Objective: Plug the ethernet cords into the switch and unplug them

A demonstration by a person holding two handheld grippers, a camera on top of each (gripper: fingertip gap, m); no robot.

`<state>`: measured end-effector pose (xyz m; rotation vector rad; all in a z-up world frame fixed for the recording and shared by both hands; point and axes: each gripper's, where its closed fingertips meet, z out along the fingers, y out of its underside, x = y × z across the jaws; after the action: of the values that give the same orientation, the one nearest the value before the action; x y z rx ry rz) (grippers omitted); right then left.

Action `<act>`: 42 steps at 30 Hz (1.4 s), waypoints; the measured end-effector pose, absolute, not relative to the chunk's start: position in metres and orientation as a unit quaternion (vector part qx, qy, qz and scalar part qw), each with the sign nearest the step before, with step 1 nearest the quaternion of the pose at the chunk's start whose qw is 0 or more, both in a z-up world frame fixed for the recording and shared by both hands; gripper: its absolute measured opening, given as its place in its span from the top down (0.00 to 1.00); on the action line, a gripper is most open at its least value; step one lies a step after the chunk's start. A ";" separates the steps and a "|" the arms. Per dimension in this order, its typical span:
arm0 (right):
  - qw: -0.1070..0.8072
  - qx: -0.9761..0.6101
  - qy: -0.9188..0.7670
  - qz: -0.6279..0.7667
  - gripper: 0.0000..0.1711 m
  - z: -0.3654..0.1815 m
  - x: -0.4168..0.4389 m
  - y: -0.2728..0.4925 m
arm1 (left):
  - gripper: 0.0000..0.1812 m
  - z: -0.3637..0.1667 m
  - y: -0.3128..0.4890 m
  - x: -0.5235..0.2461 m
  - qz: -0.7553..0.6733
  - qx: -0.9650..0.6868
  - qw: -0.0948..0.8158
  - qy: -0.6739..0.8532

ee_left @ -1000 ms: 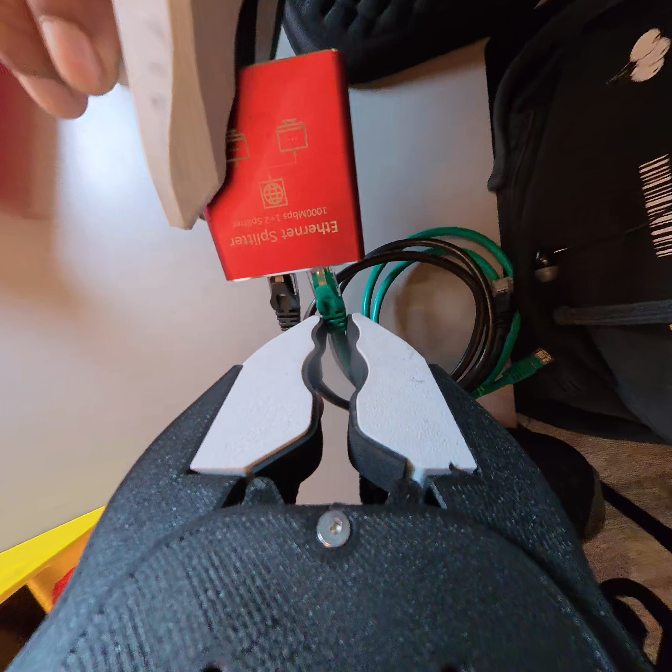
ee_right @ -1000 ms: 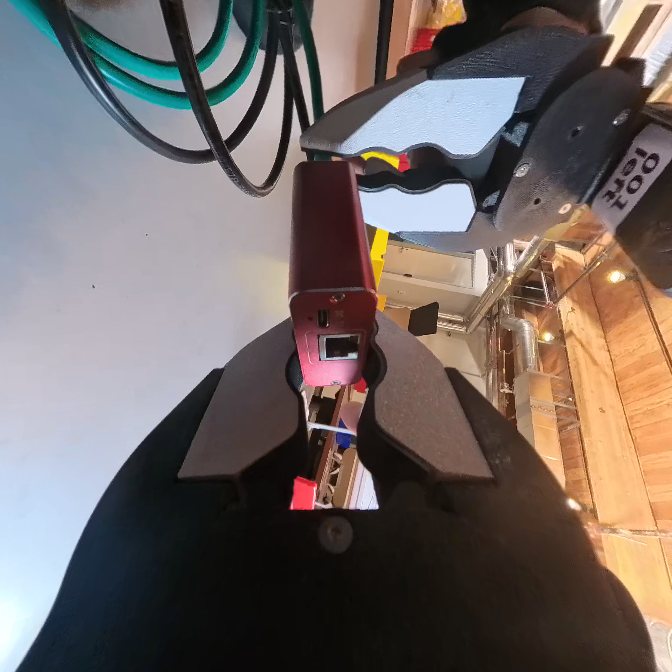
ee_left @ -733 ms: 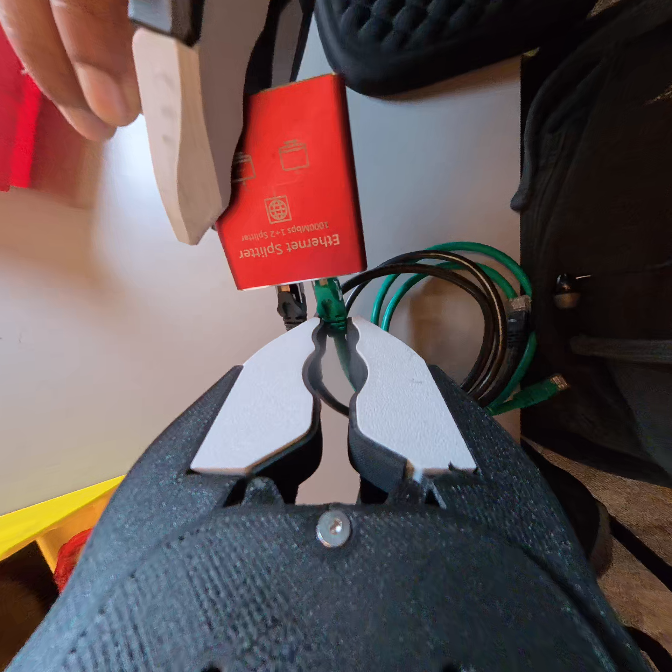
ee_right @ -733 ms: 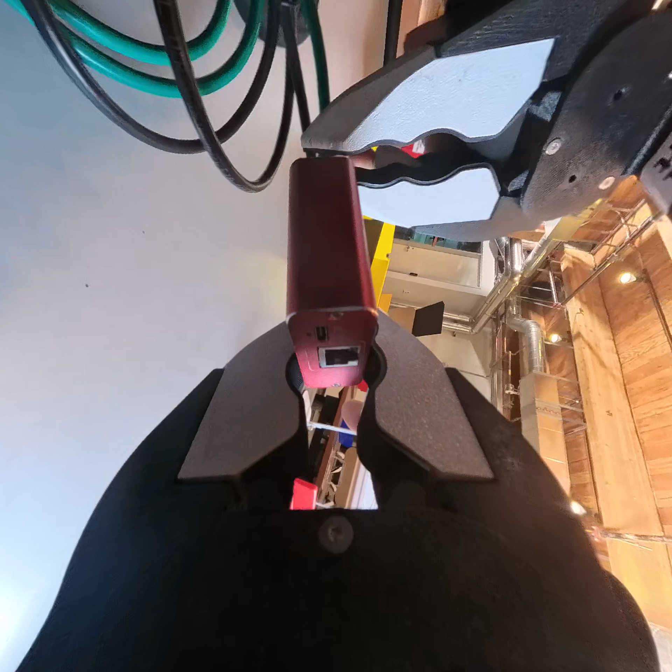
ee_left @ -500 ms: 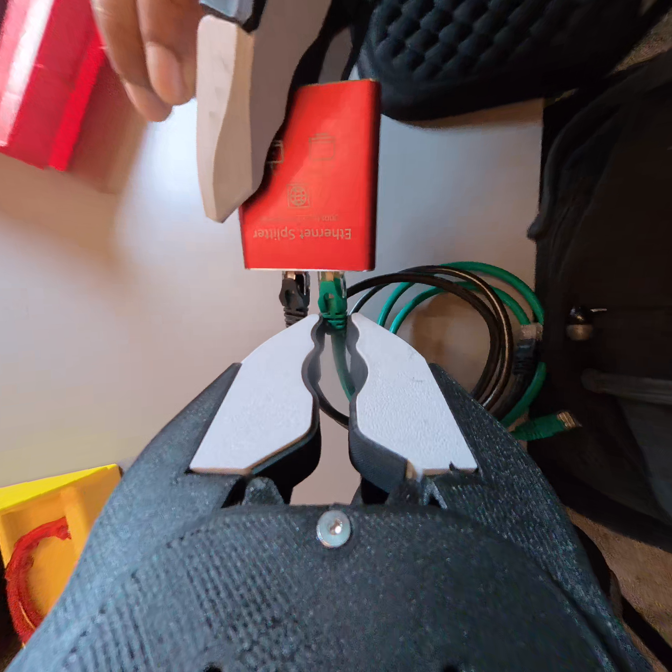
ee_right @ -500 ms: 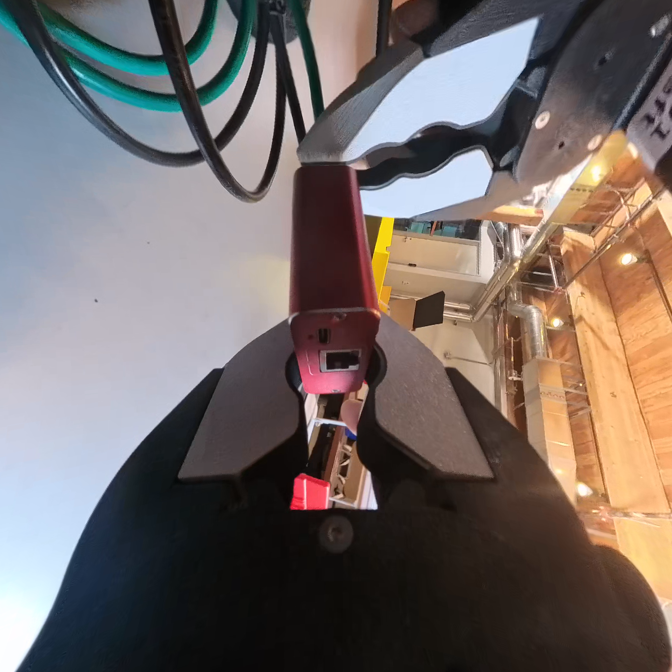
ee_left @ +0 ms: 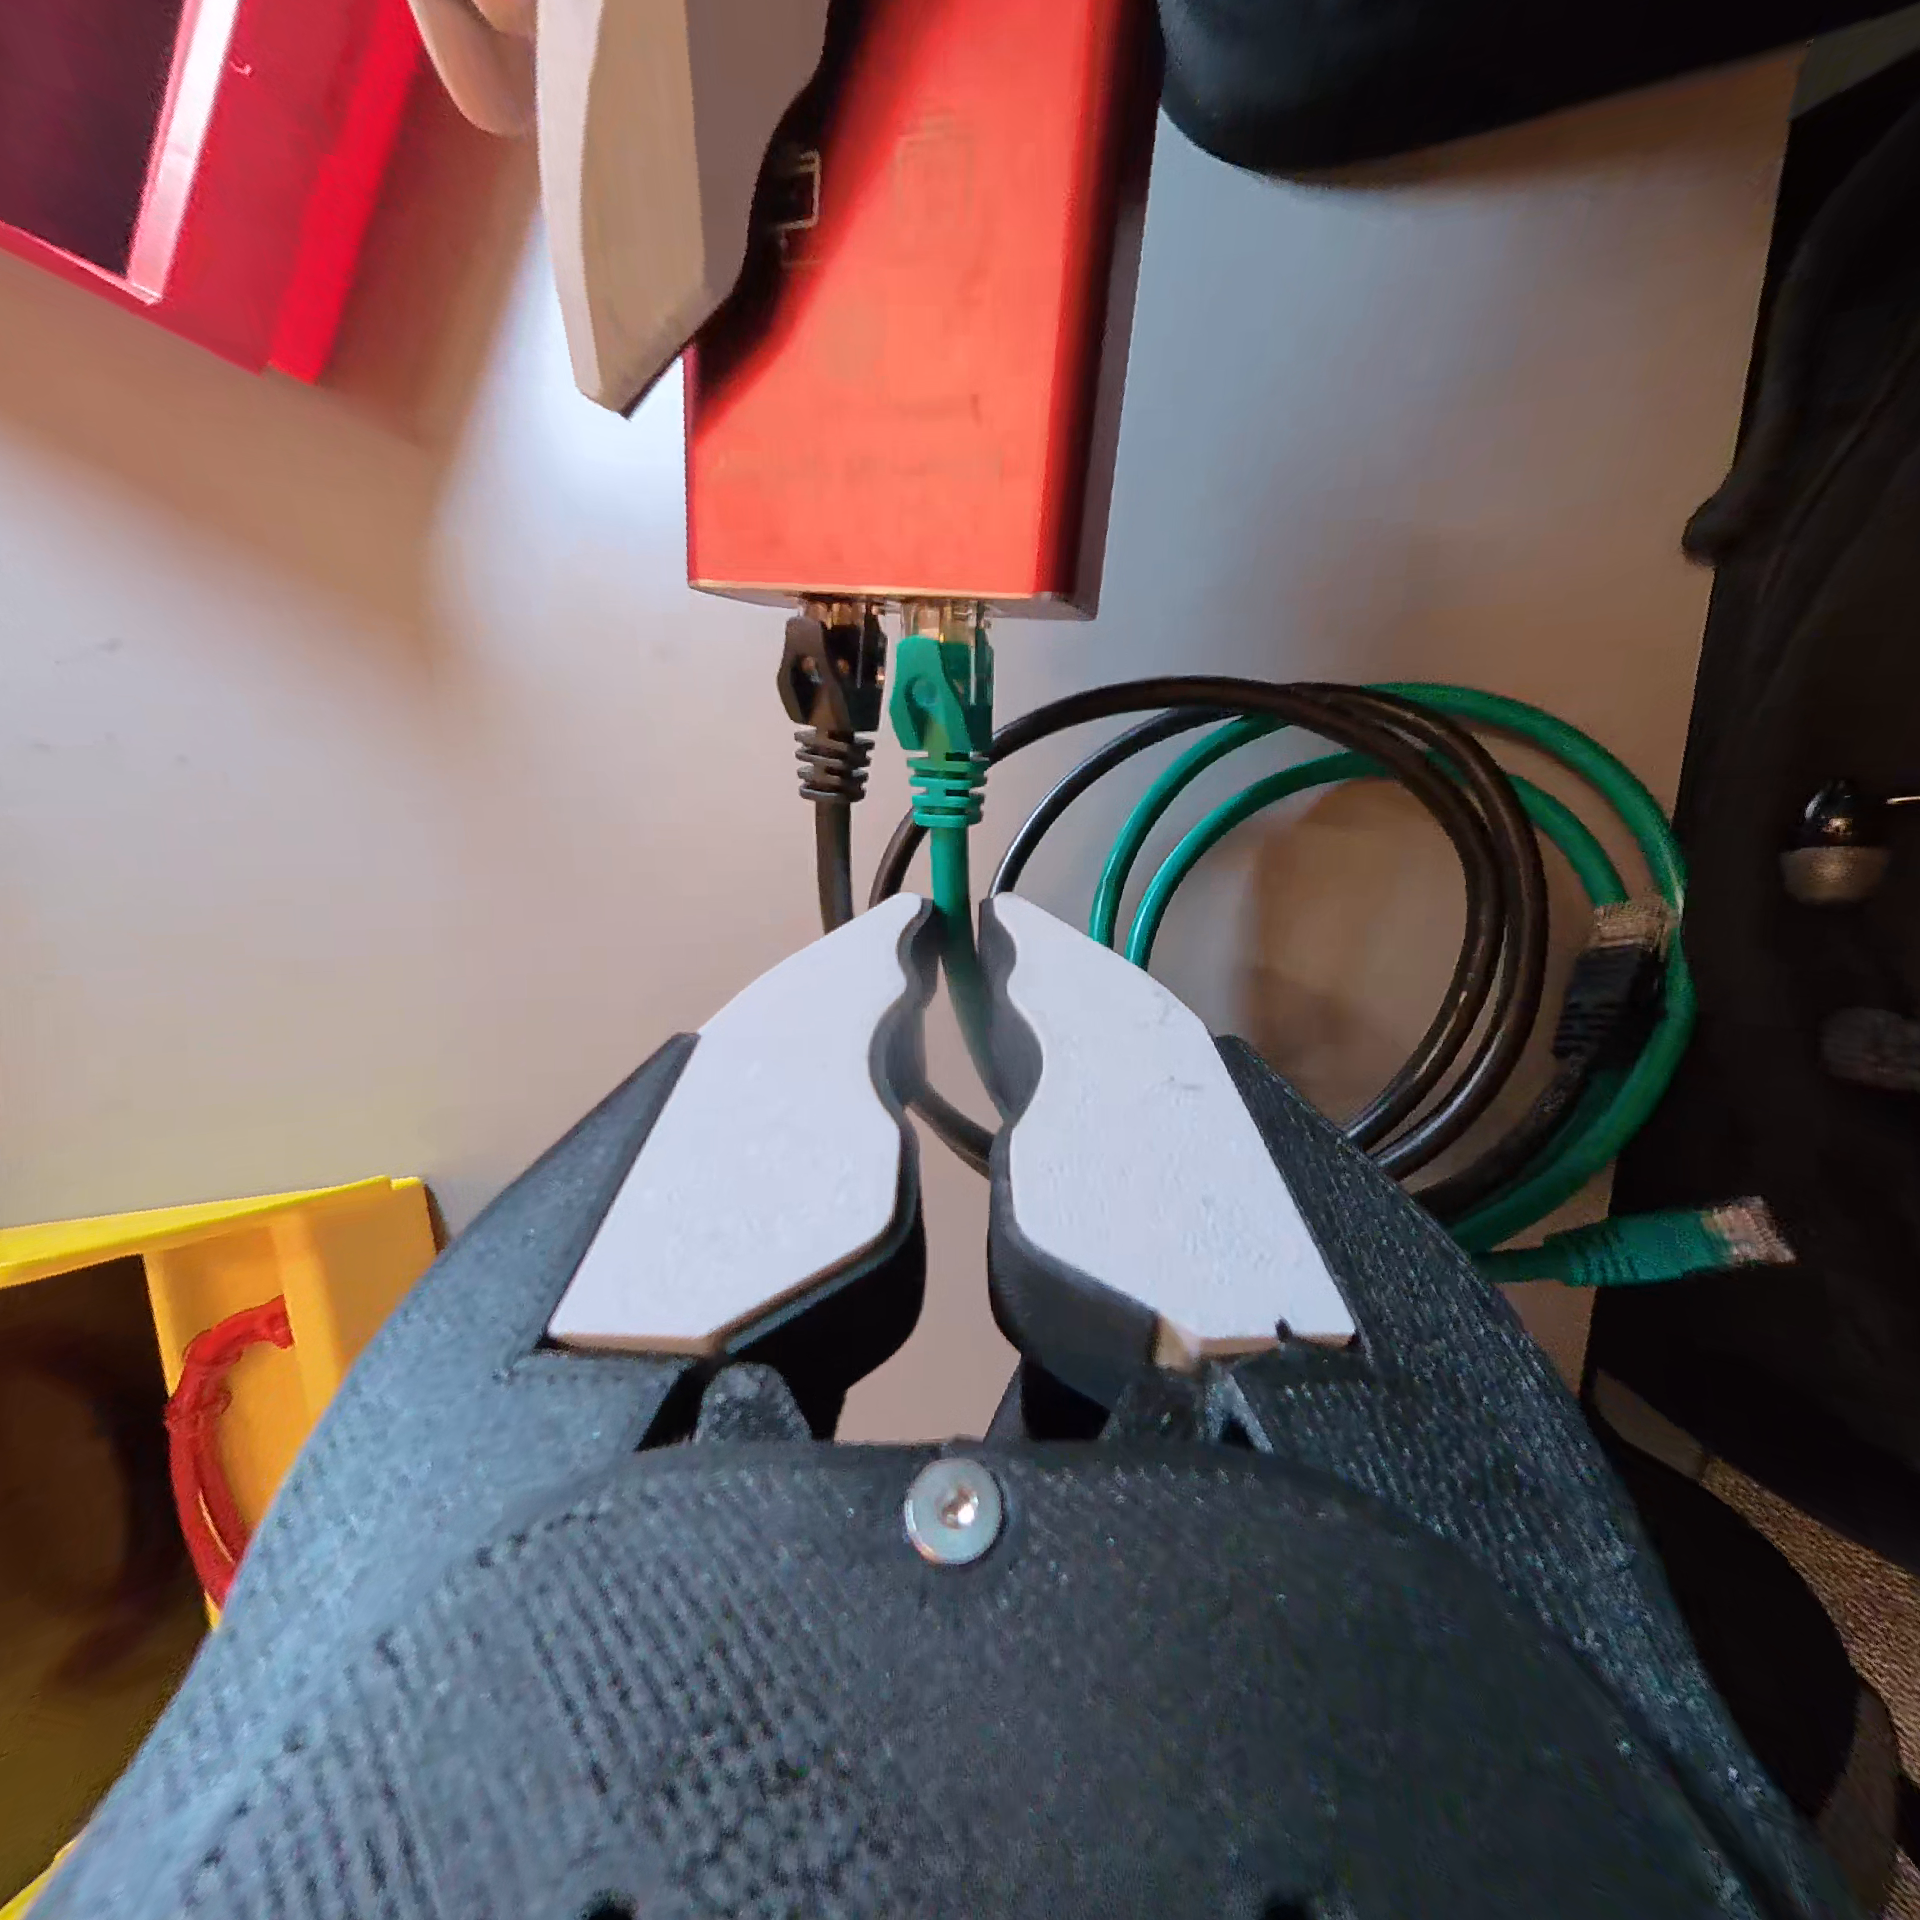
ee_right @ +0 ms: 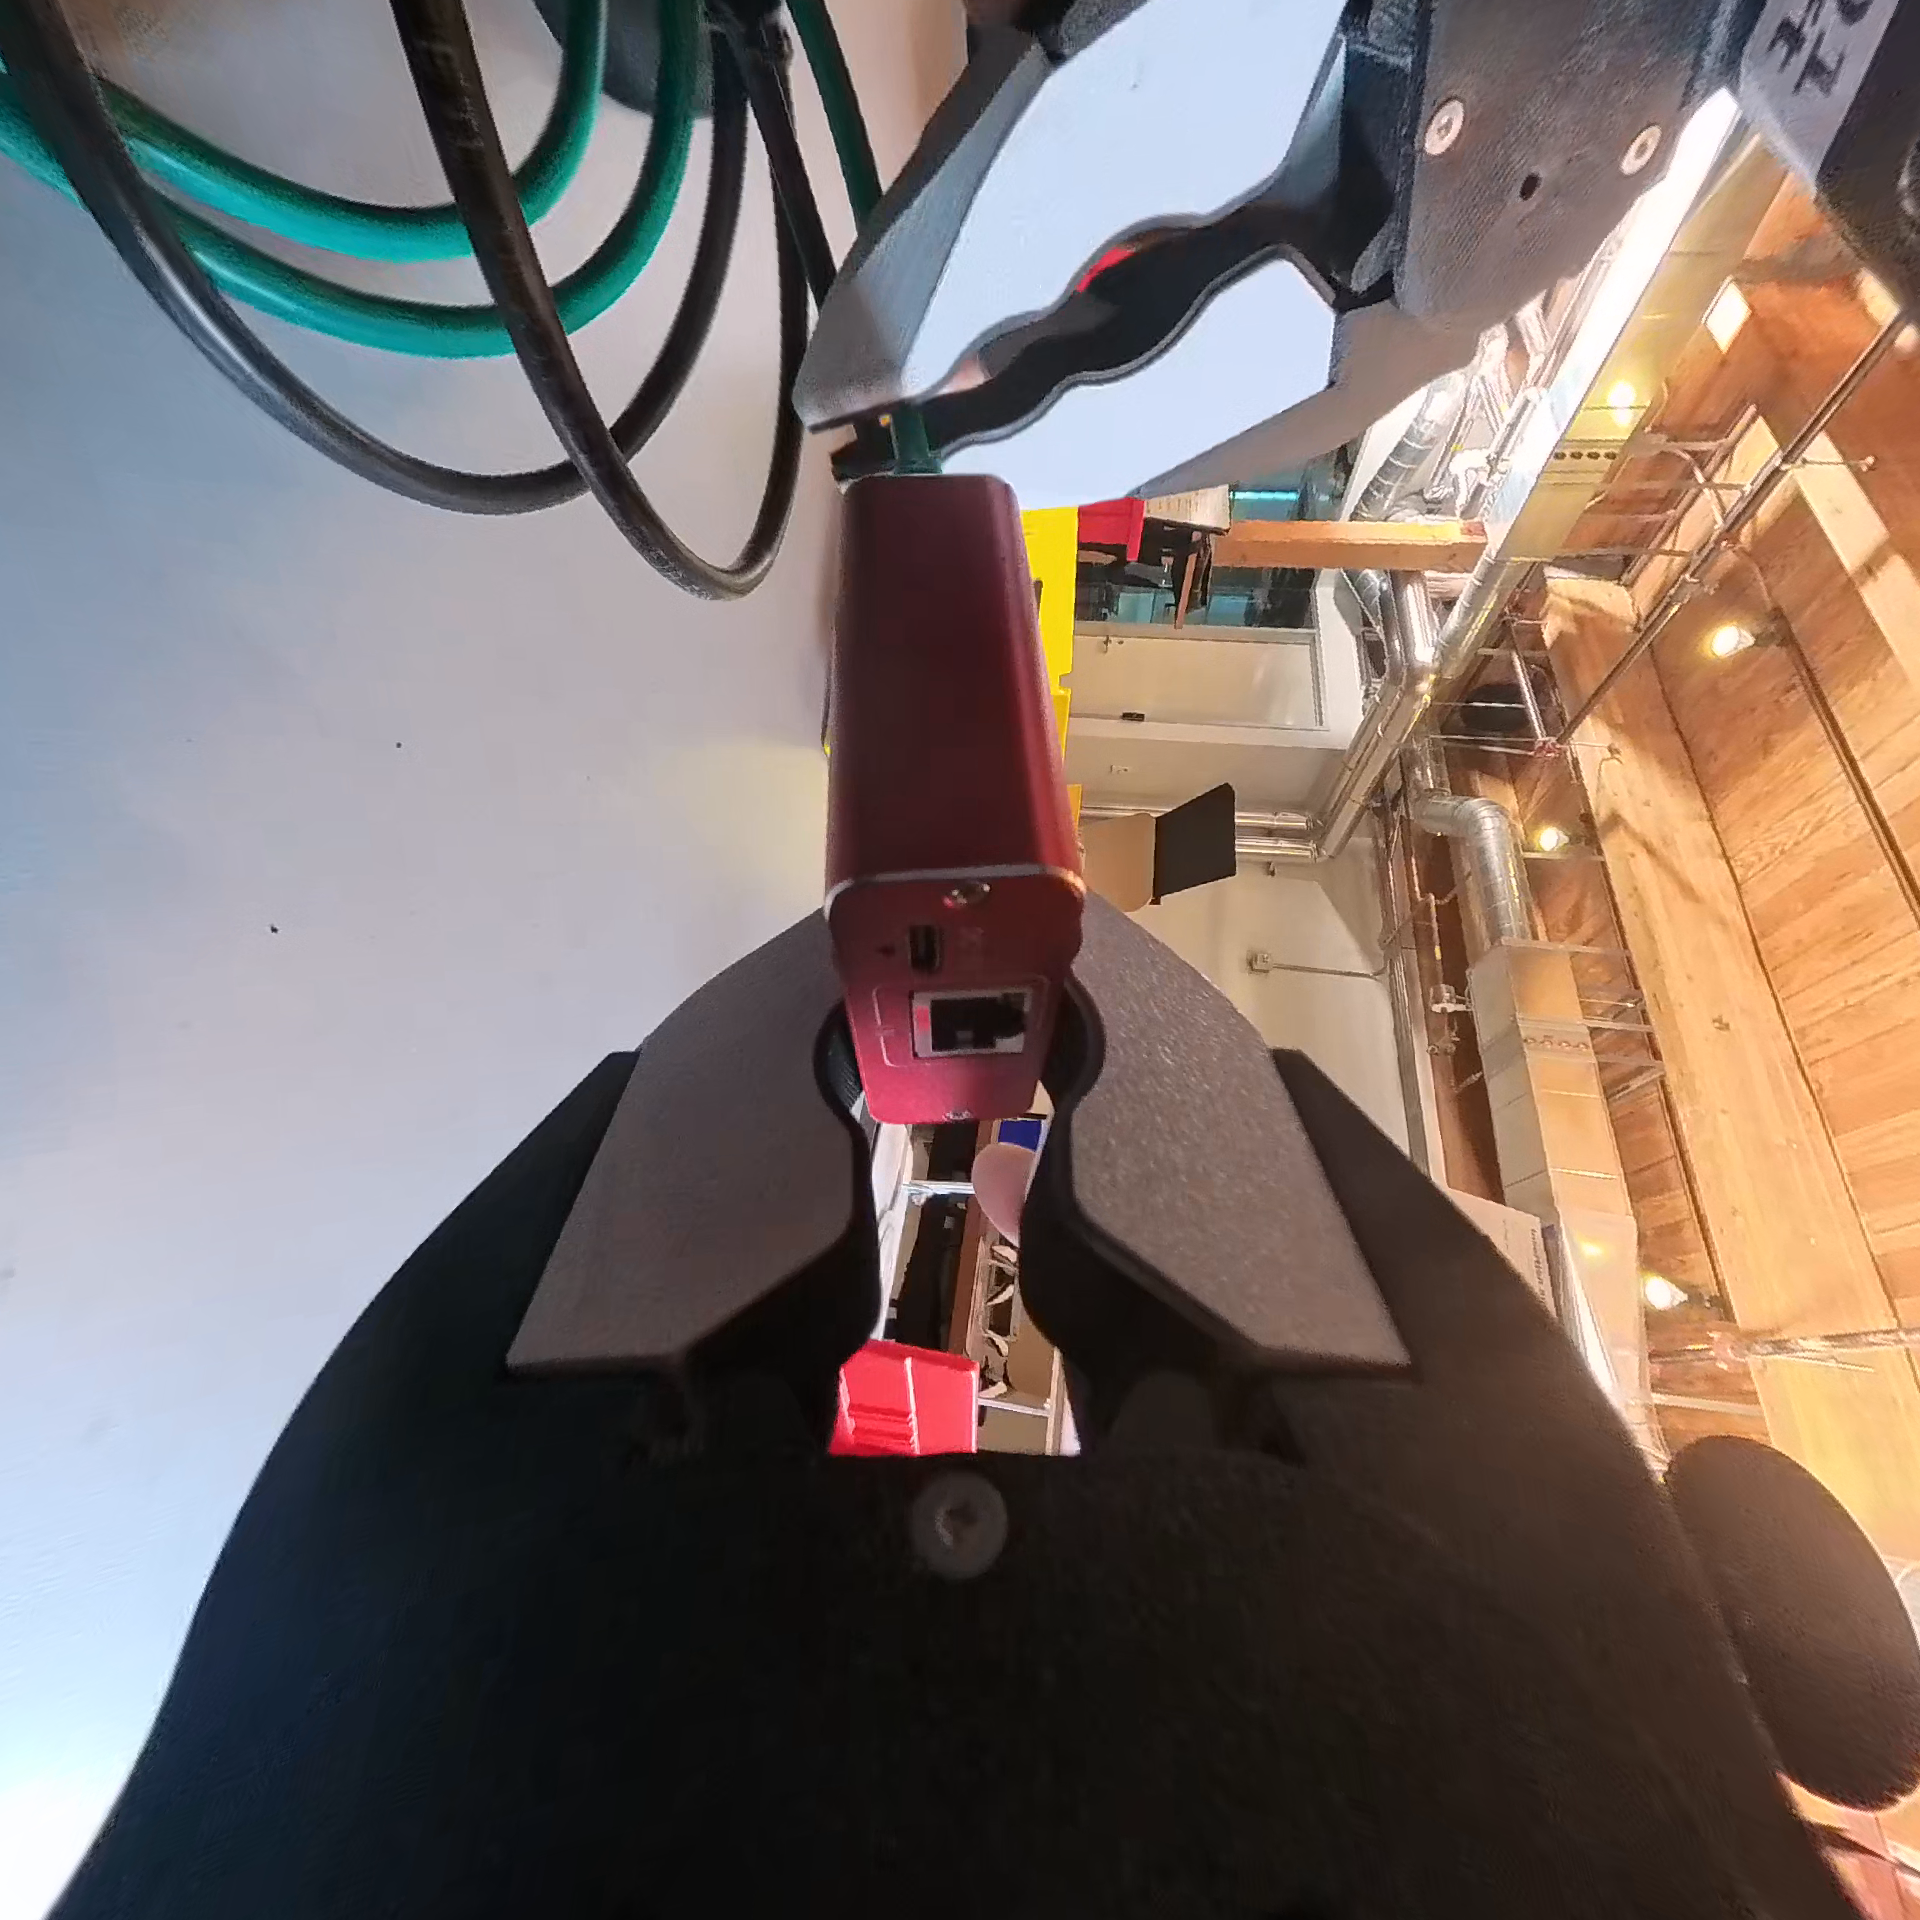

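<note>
The left gripper (ee_left: 954, 914) is nearly pressed together, pinching the green ethernet cord (ee_left: 951, 883) just below its plug. The right gripper (ee_right: 951, 1023) clamps the red switch (ee_left: 914, 343) by its far end, lifted off the white table (ee_left: 364, 727). Two cords, two plugs: the green plug (ee_left: 940, 707) and the black plug (ee_left: 826, 691) sit side by side in the switch's near edge. The black ethernet cord (ee_left: 1455, 831) loops with the green one to the right, close against a black bag (ee_left: 1808, 623); two free connectors lie there. A red bin (ee_left: 208, 187) and a yellow bin (ee_left: 301, 1278) crowd the left; open table lies between.
</note>
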<state>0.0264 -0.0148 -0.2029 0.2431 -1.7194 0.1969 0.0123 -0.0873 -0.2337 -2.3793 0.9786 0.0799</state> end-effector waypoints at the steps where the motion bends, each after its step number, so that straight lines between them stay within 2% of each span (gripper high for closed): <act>1: 0.642 0.107 -0.754 0.088 0.83 -0.202 0.027 -0.015 | 0.97 -0.233 -0.087 0.013 0.027 -0.885 0.281 0.369; 8: 0.624 0.110 -0.767 0.096 0.83 -0.201 0.027 -0.013 | 0.98 -0.224 -0.089 0.033 -0.046 -0.870 0.293 0.395; 10: 0.619 0.117 -0.772 0.088 0.83 -0.204 0.027 -0.015 | 0.98 -0.232 -0.086 0.029 -0.014 -0.871 0.278 0.406; 15: 0.617 0.095 -0.777 0.078 0.83 -0.206 0.026 -0.009 | 0.98 -0.231 -0.083 0.030 -0.035 -0.878 0.293 0.377; 19: 0.626 0.064 -0.773 0.077 0.83 -0.196 0.020 0.001 | 0.97 -0.218 -0.073 0.021 -0.031 -0.873 0.329 0.359; 24: 0.594 -0.014 -0.802 0.068 0.83 -0.202 0.011 0.026 | 0.80 -0.181 -0.062 0.007 0.001 -0.852 0.405 0.331; 29: 0.509 -0.110 -0.849 0.092 0.82 -0.203 0.005 0.025 | 0.75 -0.185 -0.035 0.024 0.084 -0.818 0.446 0.353; 32: 0.451 -0.142 -0.876 0.093 0.82 -0.198 0.009 0.021 | 0.80 -0.182 -0.016 0.022 0.121 -0.798 0.472 0.354; 34: 0.445 -0.153 -0.877 0.092 0.82 -0.187 0.012 0.024 | 0.84 -0.175 -0.011 0.022 0.118 -0.779 0.496 0.365; 39: 0.413 -0.194 -0.822 0.339 0.77 -0.136 0.033 0.003 | 0.85 -0.134 -0.019 0.036 -0.051 -0.722 0.603 0.334; 42: 0.380 -0.221 -0.759 0.481 0.65 -0.117 0.034 -0.005 | 0.85 -0.094 -0.029 0.042 -0.182 -0.646 0.681 0.292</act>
<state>0.0342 -0.0055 -0.1172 -0.5634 -1.9373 1.2284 0.0416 -0.0292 -0.0941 -1.4508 0.6563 -0.4088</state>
